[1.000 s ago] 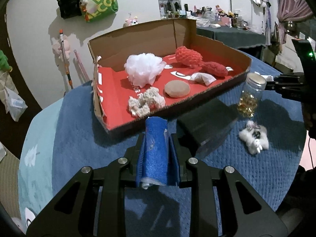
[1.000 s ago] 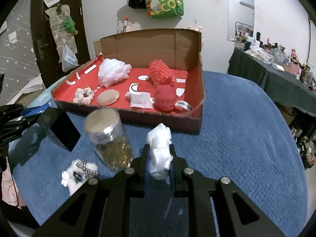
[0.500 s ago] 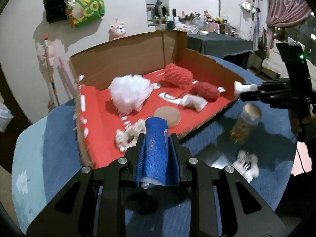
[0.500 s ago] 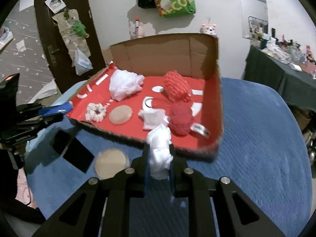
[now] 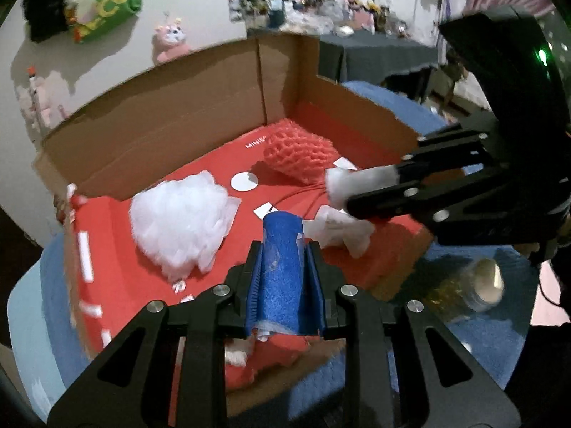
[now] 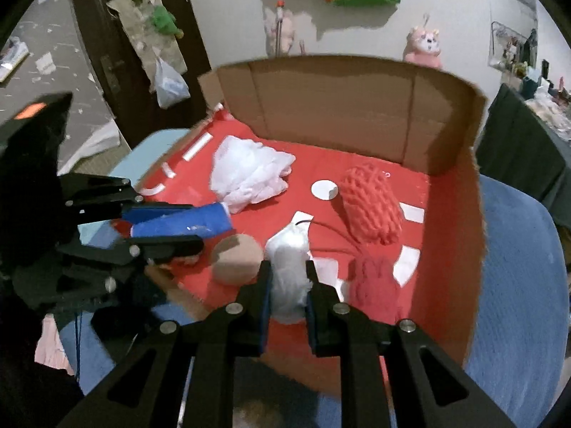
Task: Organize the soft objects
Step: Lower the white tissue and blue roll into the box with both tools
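two grippers, blue roll [image 5: 283, 267] and white wad [image 6: 289, 278], inside box rim [image 6: 476, 249]

Left gripper [image 5: 285, 267], right gripper [image 6: 289, 274]: matte black angular frames, silver screws, blue finger pads [image 5: 255, 285].

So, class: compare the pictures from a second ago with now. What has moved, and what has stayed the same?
Both grippers have moved forward from above the blue cloth to over the box. The left gripper still clamps the blue roll; the right gripper still clamps the white wad. Nothing was let go. The items in the box lie as before.
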